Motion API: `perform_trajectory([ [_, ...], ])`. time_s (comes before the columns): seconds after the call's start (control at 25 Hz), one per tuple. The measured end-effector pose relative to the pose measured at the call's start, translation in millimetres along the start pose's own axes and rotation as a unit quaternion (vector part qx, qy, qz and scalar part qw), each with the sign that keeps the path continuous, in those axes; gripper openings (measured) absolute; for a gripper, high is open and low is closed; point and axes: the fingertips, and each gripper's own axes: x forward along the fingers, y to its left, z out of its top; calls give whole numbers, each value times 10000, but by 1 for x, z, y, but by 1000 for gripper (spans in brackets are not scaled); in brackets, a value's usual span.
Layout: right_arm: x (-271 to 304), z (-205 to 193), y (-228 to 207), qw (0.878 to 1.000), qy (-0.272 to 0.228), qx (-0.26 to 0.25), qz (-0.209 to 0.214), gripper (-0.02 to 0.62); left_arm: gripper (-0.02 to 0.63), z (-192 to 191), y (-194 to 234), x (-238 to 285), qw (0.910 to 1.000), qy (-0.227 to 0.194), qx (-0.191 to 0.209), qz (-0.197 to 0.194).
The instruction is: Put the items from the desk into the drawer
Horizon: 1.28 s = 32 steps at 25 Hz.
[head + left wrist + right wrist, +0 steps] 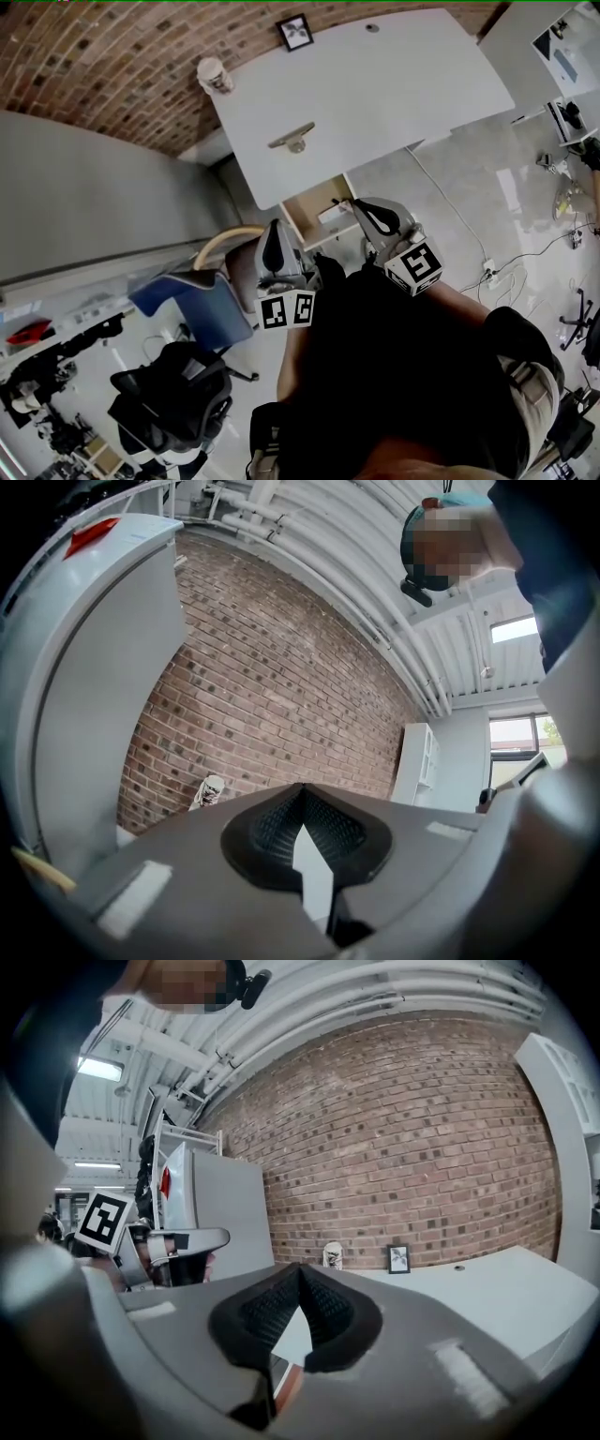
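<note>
Below, smooth white desk [394, 84], rough brick wall [112, 66], left tool [302, 791] and right tool [300, 1271], ribbed pads [272, 827] together, empty.

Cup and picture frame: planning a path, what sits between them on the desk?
Nothing: the desk between cup and picture frame is bare, shown in the right gripper view.

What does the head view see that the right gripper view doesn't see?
Only the head view shows the wooden drawer under the desk, a metal thing lying on the desk, a black office chair and cables on the floor.

Only the right gripper view shows a ceiling lamp, and that the right gripper is shut with nothing in it.

Both show the white desk, the cup, the picture frame, the brick wall and the left gripper.
</note>
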Motion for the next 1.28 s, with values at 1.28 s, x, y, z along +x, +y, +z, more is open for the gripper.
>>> perform_trajectory([
  [1.28,133,-57,-32,9961,742,269,-406,209,8,7,45,11,9999,140,-25,85],
])
